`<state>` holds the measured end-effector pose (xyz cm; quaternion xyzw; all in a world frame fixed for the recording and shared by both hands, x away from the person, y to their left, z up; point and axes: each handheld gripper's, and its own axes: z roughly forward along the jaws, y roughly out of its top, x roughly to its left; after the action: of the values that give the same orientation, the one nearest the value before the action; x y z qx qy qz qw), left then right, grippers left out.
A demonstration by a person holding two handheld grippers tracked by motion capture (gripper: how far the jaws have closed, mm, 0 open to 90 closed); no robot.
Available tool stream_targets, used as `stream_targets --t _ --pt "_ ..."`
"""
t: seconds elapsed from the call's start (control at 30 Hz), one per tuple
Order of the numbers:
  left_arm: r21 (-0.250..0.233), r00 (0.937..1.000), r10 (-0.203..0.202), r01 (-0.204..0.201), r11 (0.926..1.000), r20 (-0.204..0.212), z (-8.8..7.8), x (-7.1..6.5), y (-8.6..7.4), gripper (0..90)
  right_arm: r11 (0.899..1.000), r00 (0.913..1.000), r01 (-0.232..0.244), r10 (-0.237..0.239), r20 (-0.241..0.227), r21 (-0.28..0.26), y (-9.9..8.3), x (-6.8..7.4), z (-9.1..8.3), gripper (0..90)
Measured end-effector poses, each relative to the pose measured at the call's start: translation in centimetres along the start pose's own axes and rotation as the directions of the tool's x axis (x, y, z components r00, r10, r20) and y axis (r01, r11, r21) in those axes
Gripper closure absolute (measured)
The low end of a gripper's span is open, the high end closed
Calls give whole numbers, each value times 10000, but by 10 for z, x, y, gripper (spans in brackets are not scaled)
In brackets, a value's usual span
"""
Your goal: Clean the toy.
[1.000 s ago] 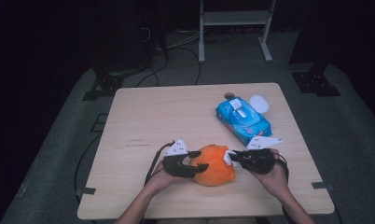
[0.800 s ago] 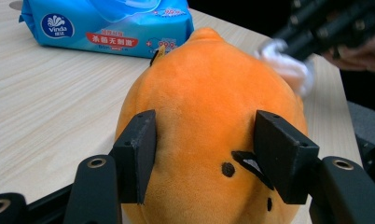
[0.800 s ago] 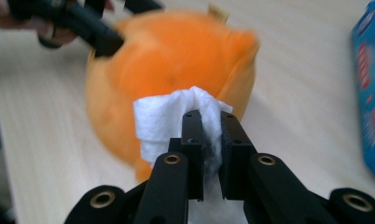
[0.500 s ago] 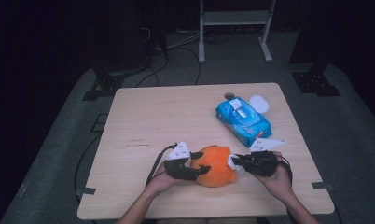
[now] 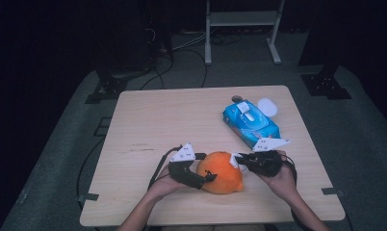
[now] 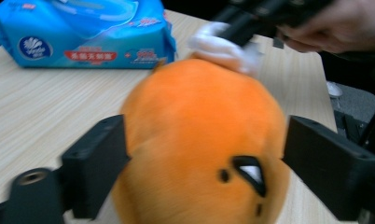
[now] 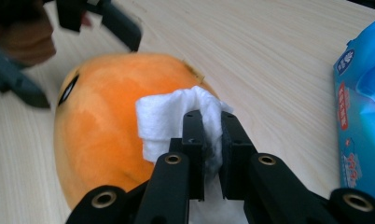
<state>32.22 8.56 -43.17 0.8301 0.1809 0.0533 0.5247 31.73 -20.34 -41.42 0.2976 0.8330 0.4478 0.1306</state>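
An orange plush toy (image 5: 220,171) with a small black-and-white eye lies near the table's front edge. My left gripper (image 5: 206,167) reaches in from its left, and its jaws have just been opening. In the left gripper view the toy (image 6: 199,140) sits between the wide jaws of that gripper (image 6: 206,149), unsqueezed. My right gripper (image 7: 212,121) is shut on a white wipe (image 7: 167,116) and holds it against the toy's (image 7: 111,116) upper side. In the high view the wipe (image 5: 234,159) shows at the tip of the right gripper (image 5: 237,161).
A blue pack of wet wipes (image 5: 251,125) lies on the wooden table (image 5: 158,120) behind the right hand, with a small white round lid (image 5: 267,107) beside it. The far and left parts of the table are bare. Cables trail off the front.
The left gripper's jaws have spread apart around the plush toy. The toy and both hands have stayed where they were.
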Motion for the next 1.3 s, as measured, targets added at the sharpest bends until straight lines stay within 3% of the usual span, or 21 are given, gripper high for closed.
stream_targets --t 0.13,0.23,0.37,0.53,0.6,0.87,1.0,1.1,1.17,1.23,1.3 --pt "108 9973 -730 730 9973 32 3 10 -2 94 9993 9993 376 -375 -74 19 -5 6 -6 817" --pt "101 9889 -1461 1458 9893 276 8 17 -6 102 9982 9982 582 -581 -136 106 -10 9 -10 816" --pt "192 9915 -1167 1157 9931 575 9 11 -7 199 9989 9988 462 -461 -171 70 -12 6 -10 815" --pt "707 9923 -774 708 9950 965 4 3 -7 201 9994 9993 338 -338 -172 2 -13 5 -10 814" --pt "733 9918 -791 720 9947 1003 3 3 -7 202 9993 9992 381 -381 -140 -7 -13 6 -9 814" --pt "954 9991 -241 207 9952 347 6 -6 -7 245 9963 9951 860 -859 490 9 2 14 -4 814" --pt "999 9997 68 -90 9950 220 8 -12 -5 245 9934 9934 1140 -1138 150 -140 13 23 3 815" --pt "1100 9996 46 -77 9939 282 6 -13 -6 225 9916 9916 1292 -1292 -28 -79 17 27 8 817" --pt "1141 9996 -5 -29 9935 296 2 -9 -3 167 9902 9899 1394 -1395 -251 -53 15 28 9 818" --pt "644 9992 -266 246 9976 302 -3 -5 0 125 9895 9883 1442 -1443 -499 -50 11 30 7 820" --pt "397 9979 -627 620 9973 172 -3 0 3 103 9881 9841 1530 -1536 -893 -130 9 31 4 820"
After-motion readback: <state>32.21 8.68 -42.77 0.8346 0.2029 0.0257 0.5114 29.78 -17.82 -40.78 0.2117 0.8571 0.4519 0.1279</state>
